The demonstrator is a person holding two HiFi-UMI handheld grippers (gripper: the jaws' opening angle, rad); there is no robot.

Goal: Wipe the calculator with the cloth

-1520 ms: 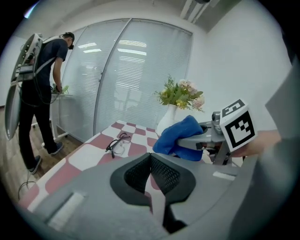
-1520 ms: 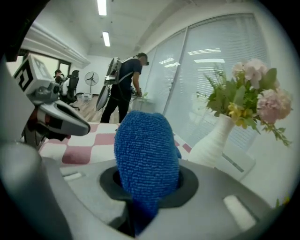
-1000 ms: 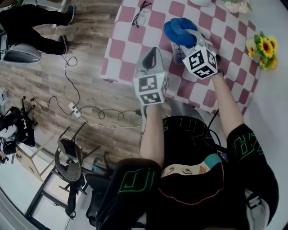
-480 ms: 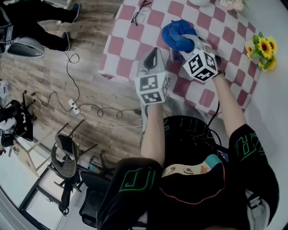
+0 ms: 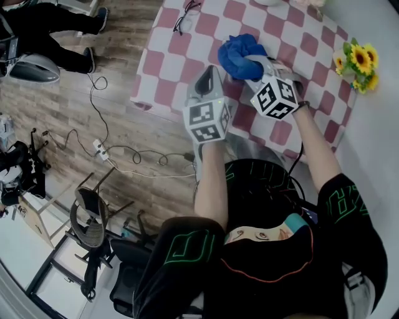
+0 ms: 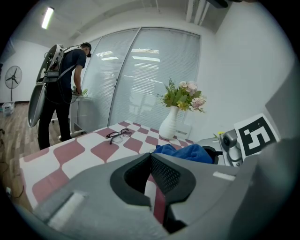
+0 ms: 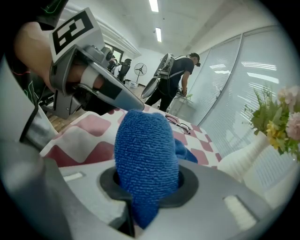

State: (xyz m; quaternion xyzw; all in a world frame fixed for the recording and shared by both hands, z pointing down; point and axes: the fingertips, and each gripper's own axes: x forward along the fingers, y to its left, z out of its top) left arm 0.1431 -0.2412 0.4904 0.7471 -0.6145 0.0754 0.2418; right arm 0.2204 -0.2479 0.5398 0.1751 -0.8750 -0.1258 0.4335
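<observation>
Cloth [image 7: 146,154] sits clamped between the fingers of the right gripper [image 7: 140,201].

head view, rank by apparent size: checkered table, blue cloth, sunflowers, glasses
1. checkered table, by far the largest
2. blue cloth and sunflowers: they look about alike, so no ranking between them
3. glasses, the smallest; partly cut off by the top edge
</observation>
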